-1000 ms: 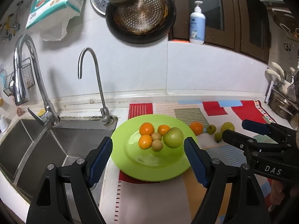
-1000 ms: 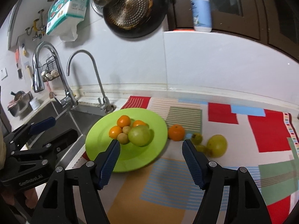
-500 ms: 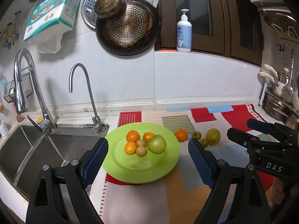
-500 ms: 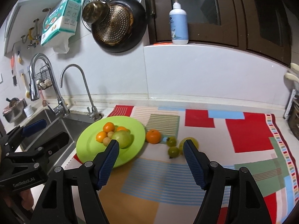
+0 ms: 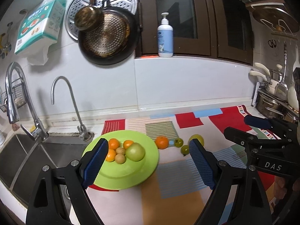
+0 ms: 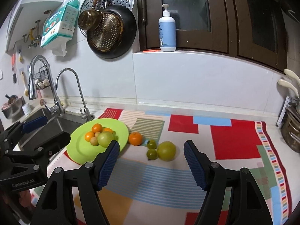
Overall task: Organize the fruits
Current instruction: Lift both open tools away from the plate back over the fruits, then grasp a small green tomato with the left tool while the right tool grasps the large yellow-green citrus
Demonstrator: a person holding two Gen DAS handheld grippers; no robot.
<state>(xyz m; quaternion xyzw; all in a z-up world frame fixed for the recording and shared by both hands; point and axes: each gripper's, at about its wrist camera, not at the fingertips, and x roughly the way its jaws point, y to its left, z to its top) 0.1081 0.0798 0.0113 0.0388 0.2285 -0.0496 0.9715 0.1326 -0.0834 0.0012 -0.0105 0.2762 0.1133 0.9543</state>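
Left claw (image 5: 148, 161) is held wide open, nothing between the blue pads, raised over the near edge of the green plate (image 5: 131, 176). Right claw (image 6: 151, 161) is held partly open, also empty, raised over the patterned mat (image 6: 187, 168) just short of the loose fruit. On the plate, a cluster is seen: three oranges (image 5: 114, 143), two small brown round fruits (image 5: 120, 158) and one green apple (image 5: 135, 151), all touching or nearly so. Off the plate, on the mat, a fourth orange (image 6: 135, 138) lies just beside the plate's right rim; next to it two small green tomatoes (image 6: 151, 153) and a larger yellow-green fruit (image 6: 166, 151) are grouped, the lower tomato touching the larger fruit. The plate sits at the mat's left end, partly over the worktop (image 6: 187, 108) edge next to the sink (image 5: 28, 159). Two taps (image 5: 65, 103) are mounted behind the sink. On the wall, a frying pan (image 6: 112, 35) and a steamer tray are hung; a pump bottle (image 6: 167, 31) stands on the window ledge.
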